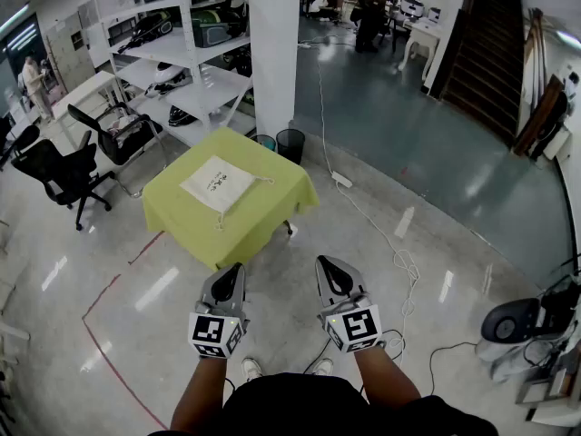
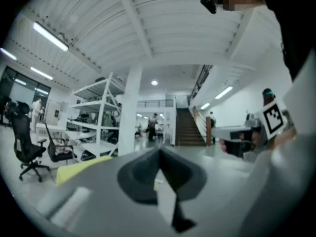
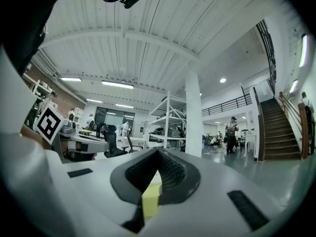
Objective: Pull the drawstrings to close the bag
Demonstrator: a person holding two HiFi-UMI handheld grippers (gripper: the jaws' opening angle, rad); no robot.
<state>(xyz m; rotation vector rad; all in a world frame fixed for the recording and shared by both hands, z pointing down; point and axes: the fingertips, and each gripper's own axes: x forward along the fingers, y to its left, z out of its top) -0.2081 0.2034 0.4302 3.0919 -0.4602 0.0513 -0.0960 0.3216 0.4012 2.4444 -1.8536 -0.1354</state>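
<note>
Head view | bag [image 1: 218, 184] on table [image 1: 186, 218], well ahead of left gripper [image 1: 237, 268], right gripper [image 1: 321, 262] | fingers [image 1: 224, 289] together, empty

The person wears a black short-sleeved top [image 1: 300, 407] and white shoes [image 1: 251, 368]. The grey left gripper [image 1: 234, 272] and right gripper [image 1: 327, 269] have black-lined fingers [image 1: 227, 287] and white marker cubes [image 1: 216, 331].

The bag [image 1: 218, 183] bears print too small to read.

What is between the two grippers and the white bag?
In the head view: bare shiny floor, then yellow tablecloth, lie between the left gripper, the right gripper and the bag.
</note>
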